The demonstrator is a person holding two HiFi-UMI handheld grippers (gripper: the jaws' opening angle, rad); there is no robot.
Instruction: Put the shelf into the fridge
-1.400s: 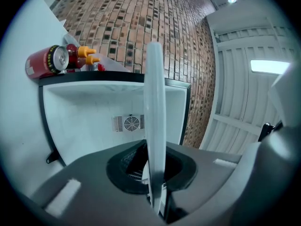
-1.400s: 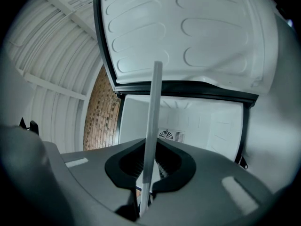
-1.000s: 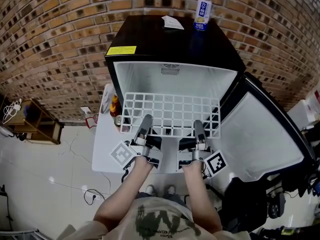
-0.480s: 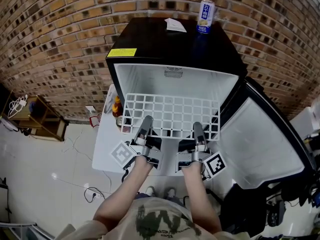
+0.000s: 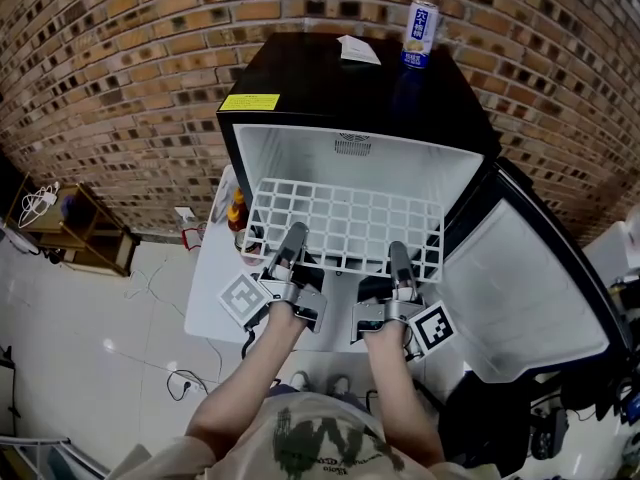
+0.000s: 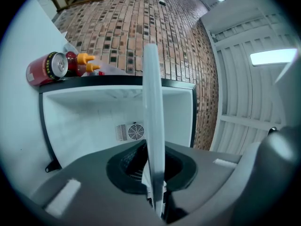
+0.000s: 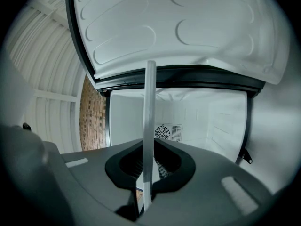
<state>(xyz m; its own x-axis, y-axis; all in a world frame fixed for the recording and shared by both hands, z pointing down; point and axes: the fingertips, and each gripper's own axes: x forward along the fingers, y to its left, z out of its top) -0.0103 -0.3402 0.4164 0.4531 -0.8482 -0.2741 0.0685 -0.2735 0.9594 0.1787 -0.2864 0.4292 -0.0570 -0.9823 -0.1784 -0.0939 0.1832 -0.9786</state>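
A white wire-grid shelf (image 5: 345, 223) is held level at the mouth of the small black fridge (image 5: 330, 88), its far edge inside the white cavity (image 5: 350, 153). My left gripper (image 5: 291, 243) is shut on the shelf's near edge at the left, my right gripper (image 5: 398, 261) shut on it at the right. In the left gripper view the shelf (image 6: 153, 126) shows edge-on as a pale vertical strip running out from between the jaws toward the fridge's rear fan grille (image 6: 131, 132). The right gripper view shows the same shelf (image 7: 148, 126) edge-on, with the grille (image 7: 167, 132) behind it.
The fridge door (image 5: 520, 278) stands wide open to the right. A drink can (image 5: 420, 34) and a paper slip (image 5: 358, 50) sit on the fridge top. Left of the fridge, a white table (image 5: 210, 288) carries bottles and a can (image 5: 236, 218). A brick wall stands behind.
Both grippers and the shelf have moved slightly forward and up, carrying the shelf's far edge a little deeper into the fridge opening.
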